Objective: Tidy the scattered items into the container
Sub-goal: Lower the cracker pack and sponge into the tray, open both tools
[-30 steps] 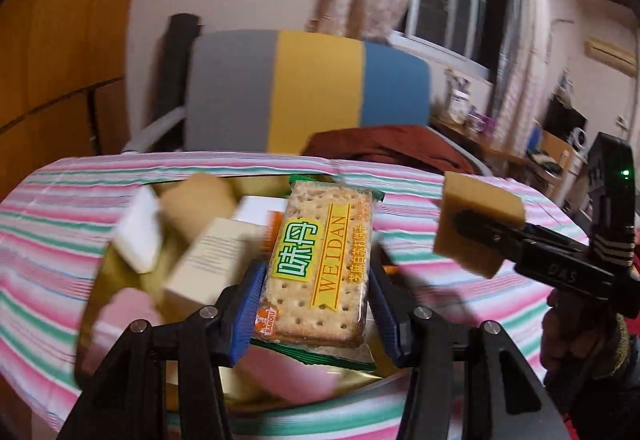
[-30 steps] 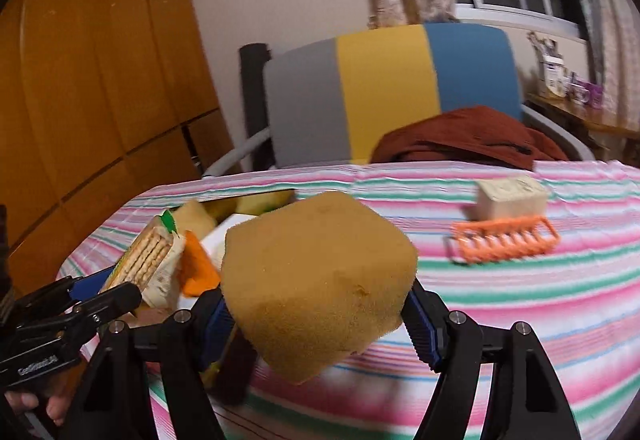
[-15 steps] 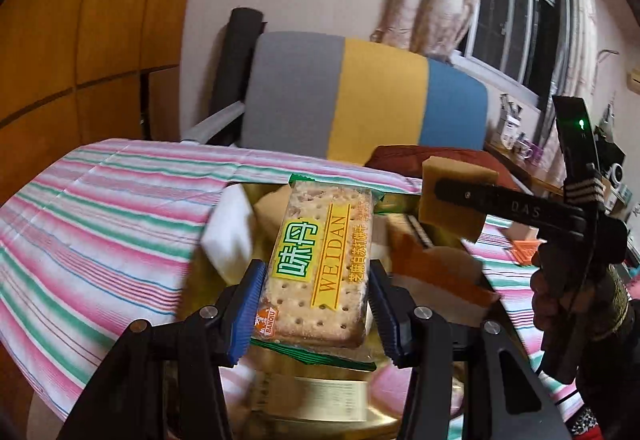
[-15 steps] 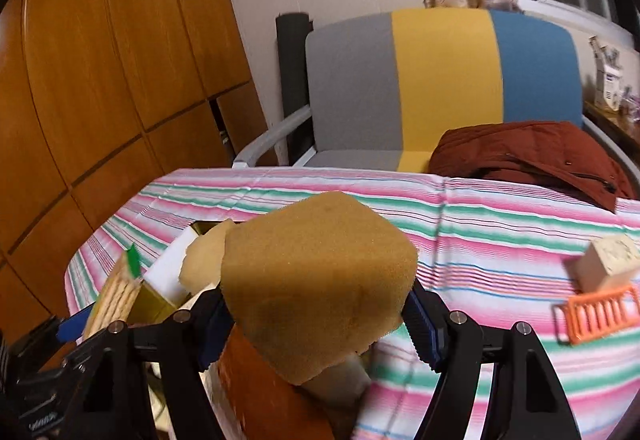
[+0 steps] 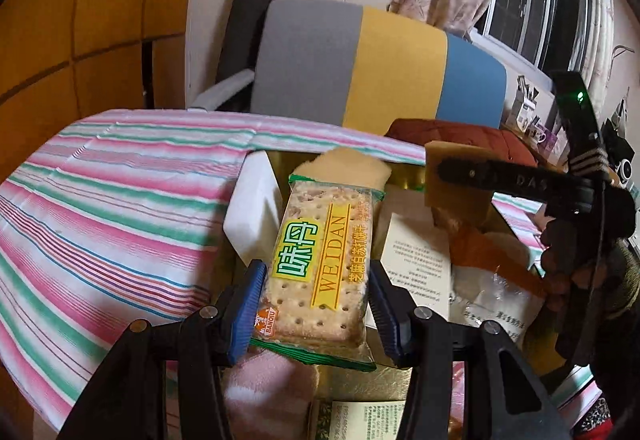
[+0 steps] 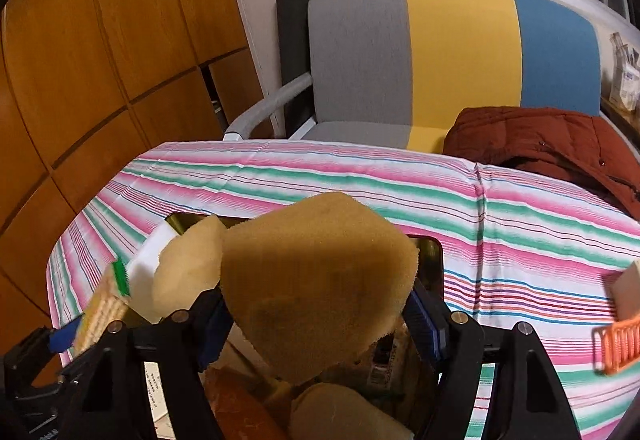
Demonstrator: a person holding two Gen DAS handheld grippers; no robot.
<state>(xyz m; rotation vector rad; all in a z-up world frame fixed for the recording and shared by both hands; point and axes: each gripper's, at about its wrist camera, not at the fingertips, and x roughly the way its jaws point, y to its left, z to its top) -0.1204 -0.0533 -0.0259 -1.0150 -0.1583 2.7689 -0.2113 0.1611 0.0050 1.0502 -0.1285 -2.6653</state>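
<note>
My left gripper (image 5: 316, 304) is shut on a Weidan cracker packet (image 5: 324, 264) and holds it above the gold container (image 5: 404, 179). My right gripper (image 6: 316, 316) is shut on a tan sponge (image 6: 316, 280), also over the container (image 6: 430, 264). In the left wrist view the right gripper (image 5: 452, 179) holds the sponge (image 5: 444, 155) at the container's far right. The container holds a white block (image 5: 252, 211), another tan sponge (image 5: 352, 167), paper boxes (image 5: 416, 260), a pink item (image 5: 268, 392) and an orange item (image 5: 492, 256).
A striped cloth (image 6: 360, 175) covers the table. An orange comb (image 6: 616, 344) and a cream block (image 6: 628, 288) lie on the cloth at the right. Behind the table stands a grey, yellow and blue chair (image 6: 452, 51) with a red-brown jacket (image 6: 552, 143).
Both grippers have swung left and in over the container with their loads. The comb and cream block have slid to the right edge of the right wrist view.
</note>
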